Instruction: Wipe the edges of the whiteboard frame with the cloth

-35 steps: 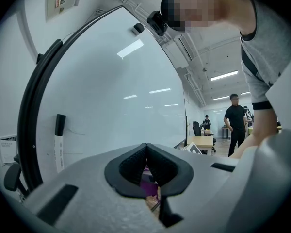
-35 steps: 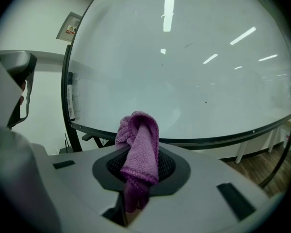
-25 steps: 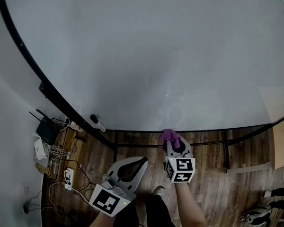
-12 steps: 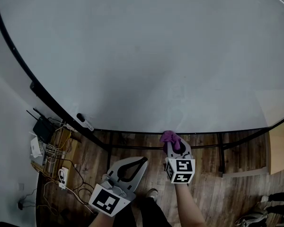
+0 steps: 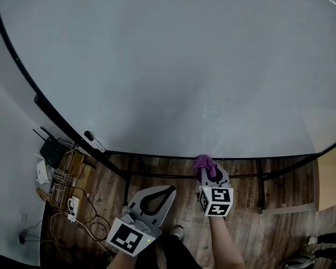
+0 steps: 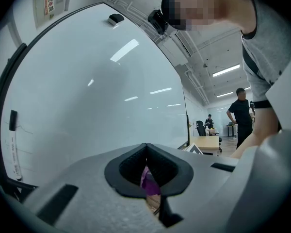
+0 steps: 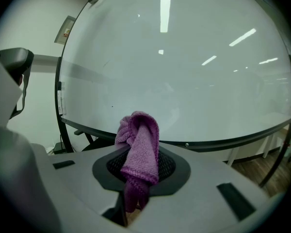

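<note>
Dropped slightly lower mid-frame, the right gripper (image 5: pixel 208 175) clamps its fingers on the purple cloth (image 5: pixel 203 162), just under the whiteboard frame (image 5: pixel 157 155), whose bottom edge runs left-right; the left gripper (image 5: pixel 157 198), fingers together and empty, hangs farther back.

This looks like an office. A big whiteboard (image 5: pixel 173 66) on a black stand fills the space ahead of the right tongs (image 5: pixel 209 171). Left of the left tongs (image 5: pixel 165 192), a router (image 5: pixel 49 148) and tangled cables (image 5: pixel 64 186) sit low by the wall, over a wood floor (image 5: pixel 269 228). Past the board's far end, right of the tongs, a desk (image 6: pixel 207 142), a chair (image 6: pixel 201 128) and a standing person (image 6: pixel 241 115) show under ceiling strip lights (image 6: pixel 226 71).
</note>
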`<state>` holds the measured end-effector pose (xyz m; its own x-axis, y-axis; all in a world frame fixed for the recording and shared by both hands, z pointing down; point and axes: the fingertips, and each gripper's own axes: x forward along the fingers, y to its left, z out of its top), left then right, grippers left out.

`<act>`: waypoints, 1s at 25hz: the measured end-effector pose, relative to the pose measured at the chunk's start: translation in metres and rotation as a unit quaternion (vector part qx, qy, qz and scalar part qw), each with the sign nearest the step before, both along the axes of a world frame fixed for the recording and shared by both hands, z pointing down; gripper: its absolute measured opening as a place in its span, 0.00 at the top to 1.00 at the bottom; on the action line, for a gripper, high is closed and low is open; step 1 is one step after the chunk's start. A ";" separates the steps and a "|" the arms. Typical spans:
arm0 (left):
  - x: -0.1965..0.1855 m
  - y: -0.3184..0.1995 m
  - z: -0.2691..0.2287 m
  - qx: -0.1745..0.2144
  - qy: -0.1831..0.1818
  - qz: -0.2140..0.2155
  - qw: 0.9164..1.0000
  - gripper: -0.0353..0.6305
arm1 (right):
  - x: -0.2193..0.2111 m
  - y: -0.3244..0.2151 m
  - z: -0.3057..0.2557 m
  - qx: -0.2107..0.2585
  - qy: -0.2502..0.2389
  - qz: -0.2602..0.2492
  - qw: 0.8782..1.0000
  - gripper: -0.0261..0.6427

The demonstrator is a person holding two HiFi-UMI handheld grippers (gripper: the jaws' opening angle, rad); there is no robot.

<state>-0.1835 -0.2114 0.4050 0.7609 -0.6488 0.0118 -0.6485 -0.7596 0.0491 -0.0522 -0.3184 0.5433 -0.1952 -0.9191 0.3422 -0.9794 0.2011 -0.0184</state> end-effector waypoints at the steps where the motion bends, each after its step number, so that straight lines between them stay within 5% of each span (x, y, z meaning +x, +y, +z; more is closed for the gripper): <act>1: 0.002 0.001 -0.001 0.000 -0.001 0.001 1.000 0.92 | 0.003 0.000 0.000 0.000 -0.002 0.002 1.000 0.86; 25: -0.014 -0.019 -0.015 0.009 0.006 0.078 0.997 0.92 | 0.004 0.003 0.000 -0.023 -0.001 0.073 0.997 0.86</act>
<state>-0.1975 -0.2308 0.3897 0.8524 -0.5229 -0.0072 -0.5222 -0.8518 0.0418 -0.0478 -0.3156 0.5434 -0.0619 -0.9209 0.3849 -0.9981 0.0557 -0.0274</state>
